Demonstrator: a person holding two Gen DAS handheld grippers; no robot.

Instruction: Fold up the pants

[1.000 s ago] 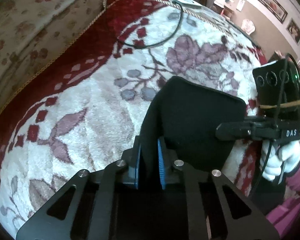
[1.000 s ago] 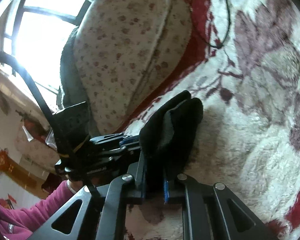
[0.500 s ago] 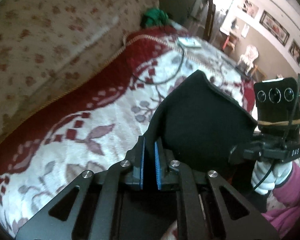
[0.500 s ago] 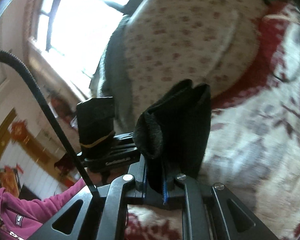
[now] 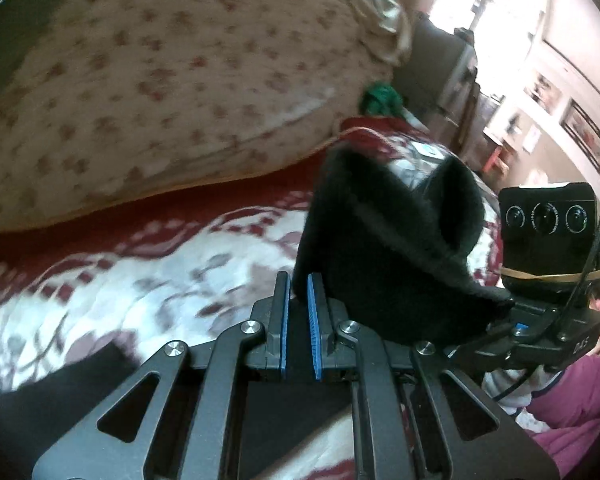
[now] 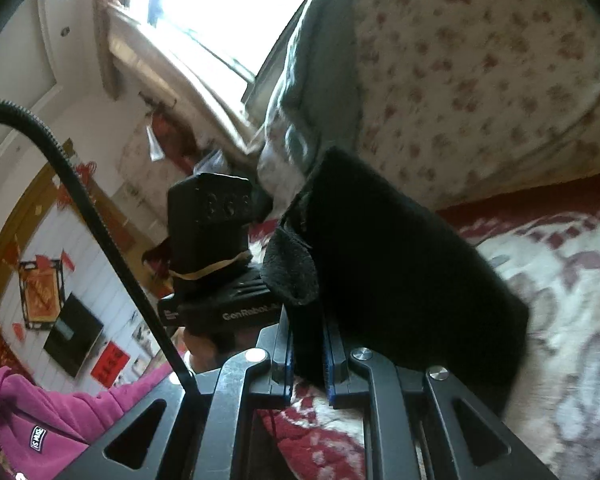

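since a second ago: both grippers have lifted the black cloth off the blanket and carried it toward the floral bedding; more of the room and window now shows behind them. the left gripper's jaws have just been closing, with the cloth between them.
left gripper (image 5: 299, 280): blue pads (image 5: 285, 320) pressed close together, pinching an edge of the pants (image 5: 380, 248); it points down at a slant over the blanket.
right gripper (image 6: 309, 340): jaws nearly together, clamped on a thick fold of the pants (image 6: 400, 280); in the left view it sits to the right, its black camera block (image 5: 548, 224) facing the lens, held by a white-gloved hand (image 5: 516, 388).
left gripper seen from the right: its black camera block (image 6: 212, 224) stands just left of the cloth, a hand (image 6: 204, 344) under it.
pants: black, soft, held up in the air between the two grippers, bunched and sagging between them, hanging clear of the blanket at the top; another dark stretch of cloth lies at the lower left of the left view (image 5: 52, 400), whether it is the same garment cannot be told.
blanket (image 5: 148, 276): white and dark red, flower pattern, spread below the grippers.
bedding (image 5: 160, 92): cream with small reddish flowers, piled behind the blanket.
person: pink sleeve (image 6: 80, 408) at the lower left of the right view.
background: bright window (image 6: 228, 8), framed pictures (image 5: 580, 132) on the wall, blurred.
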